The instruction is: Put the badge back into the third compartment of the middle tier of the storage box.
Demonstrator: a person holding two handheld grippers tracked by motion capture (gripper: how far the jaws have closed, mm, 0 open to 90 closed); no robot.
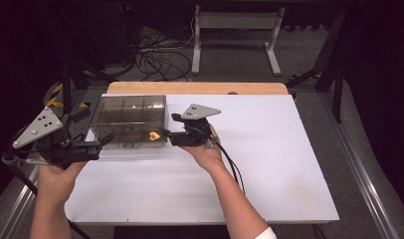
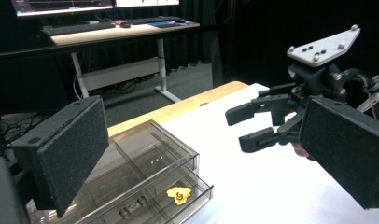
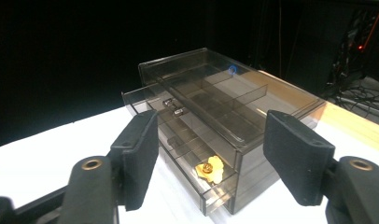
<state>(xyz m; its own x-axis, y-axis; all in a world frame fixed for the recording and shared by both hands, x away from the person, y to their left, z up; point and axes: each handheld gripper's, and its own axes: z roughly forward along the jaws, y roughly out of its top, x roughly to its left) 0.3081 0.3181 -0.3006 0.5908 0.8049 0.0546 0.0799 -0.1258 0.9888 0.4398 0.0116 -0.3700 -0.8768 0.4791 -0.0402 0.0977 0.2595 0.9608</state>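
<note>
Smoky clear drawer box (image 1: 129, 119) sits at table's (image 1: 269, 164) far left. Its lower drawer (image 3: 197, 163) is pulled out w/ a yellow piece (image 1: 153, 135) lying inside near the front. Right gripper (image 1: 166, 133) is just beside the drawer, jaws apart, nothing between them. Left gripper (image 1: 106, 141) at box's left corner, jaws wide, empty.

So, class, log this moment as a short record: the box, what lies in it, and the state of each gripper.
box: clear smoky drawer box on the white table, bottom drawer pulled out
contents: yellow piece in the open drawer
right gripper: open, empty, beside the drawer
left gripper: open, empty, at the box's near-left corner
</note>
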